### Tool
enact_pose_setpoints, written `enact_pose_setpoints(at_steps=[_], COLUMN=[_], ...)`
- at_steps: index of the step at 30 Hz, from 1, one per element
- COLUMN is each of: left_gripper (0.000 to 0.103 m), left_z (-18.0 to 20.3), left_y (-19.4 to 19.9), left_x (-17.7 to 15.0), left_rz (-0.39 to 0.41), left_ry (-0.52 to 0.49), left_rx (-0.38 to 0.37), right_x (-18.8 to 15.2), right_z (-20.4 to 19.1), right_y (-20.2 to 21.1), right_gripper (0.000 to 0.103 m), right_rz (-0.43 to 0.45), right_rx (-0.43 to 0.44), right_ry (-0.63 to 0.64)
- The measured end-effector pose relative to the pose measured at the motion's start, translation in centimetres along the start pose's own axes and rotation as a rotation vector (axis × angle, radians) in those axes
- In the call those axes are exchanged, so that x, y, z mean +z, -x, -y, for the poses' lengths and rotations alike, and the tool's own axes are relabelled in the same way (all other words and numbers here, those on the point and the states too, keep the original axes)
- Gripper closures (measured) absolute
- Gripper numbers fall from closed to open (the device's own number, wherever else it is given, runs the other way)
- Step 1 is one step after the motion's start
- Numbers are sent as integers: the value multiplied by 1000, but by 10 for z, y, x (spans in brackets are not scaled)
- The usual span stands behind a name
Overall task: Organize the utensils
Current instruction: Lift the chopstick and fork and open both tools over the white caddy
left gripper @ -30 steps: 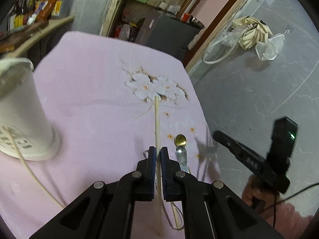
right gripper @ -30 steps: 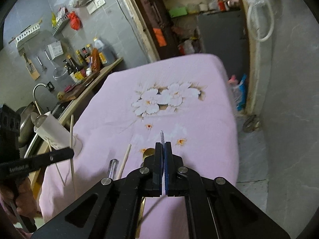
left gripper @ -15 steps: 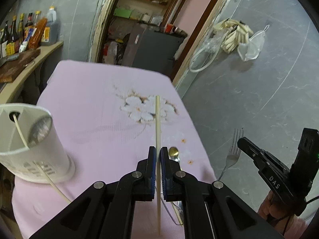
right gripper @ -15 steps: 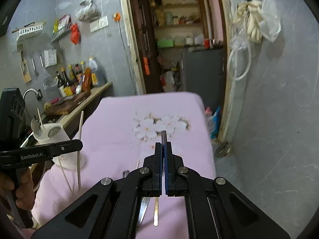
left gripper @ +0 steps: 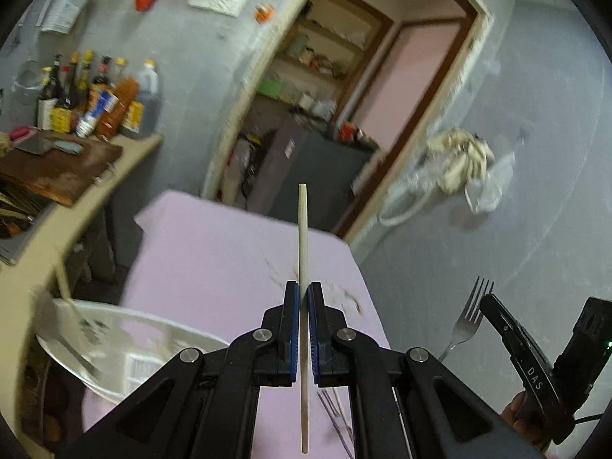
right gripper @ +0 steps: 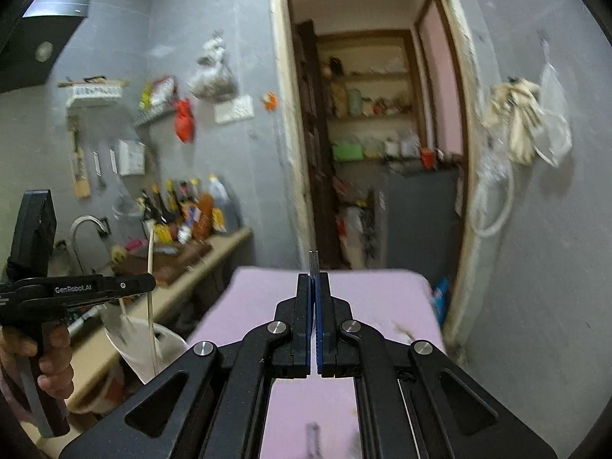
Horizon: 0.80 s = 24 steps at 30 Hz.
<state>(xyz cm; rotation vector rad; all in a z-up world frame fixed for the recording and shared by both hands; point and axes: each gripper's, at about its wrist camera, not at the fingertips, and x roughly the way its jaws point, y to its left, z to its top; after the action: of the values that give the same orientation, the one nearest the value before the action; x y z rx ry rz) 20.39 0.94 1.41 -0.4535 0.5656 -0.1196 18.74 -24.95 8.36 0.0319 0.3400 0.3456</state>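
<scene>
My left gripper [left gripper: 303,290] is shut on a pale wooden chopstick [left gripper: 302,237] and holds it upright, high above the pink tablecloth [left gripper: 214,252]. The white utensil holder [left gripper: 126,348] sits low at the left, with a chopstick in it. My right gripper [right gripper: 314,279] is shut on a metal fork; only its edge [right gripper: 313,262] shows here. In the left wrist view the fork's tines [left gripper: 472,306] stick up from the right gripper [left gripper: 497,317]. In the right wrist view the left gripper [right gripper: 149,285] holds its chopstick [right gripper: 150,267] over the holder [right gripper: 141,344].
A counter [left gripper: 95,206] with a cutting board [left gripper: 53,168] and sauce bottles [left gripper: 99,99] runs along the left. A doorway with shelves [right gripper: 375,122] and a dark cabinet [left gripper: 313,176] stand behind the table. More utensils [left gripper: 336,417] lie on the cloth under my left gripper.
Both grippers have risen well above the table, each with its utensil. The left one has moved its chopstick toward the white holder. The views now tilt up toward the wall and doorway.
</scene>
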Motion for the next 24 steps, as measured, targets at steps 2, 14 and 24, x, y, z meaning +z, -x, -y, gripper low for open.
enact_pose_setpoints(at_steps=[2, 14, 24], left_gripper=[98, 98, 98], left_z=[-13, -101, -130], left_y=[13, 51, 28], left_x=[14, 57, 41], left_rz=[38, 199, 187], left_ry=[15, 46, -40], left_rx=[9, 136, 225], right_x=[9, 42, 10], right_z=[-18, -120, -148], right_y=[-6, -53, -98], right_gripper=[101, 101, 101], right_rz=[24, 107, 29], right_rx=[27, 144, 113], right_ry=[8, 102, 131])
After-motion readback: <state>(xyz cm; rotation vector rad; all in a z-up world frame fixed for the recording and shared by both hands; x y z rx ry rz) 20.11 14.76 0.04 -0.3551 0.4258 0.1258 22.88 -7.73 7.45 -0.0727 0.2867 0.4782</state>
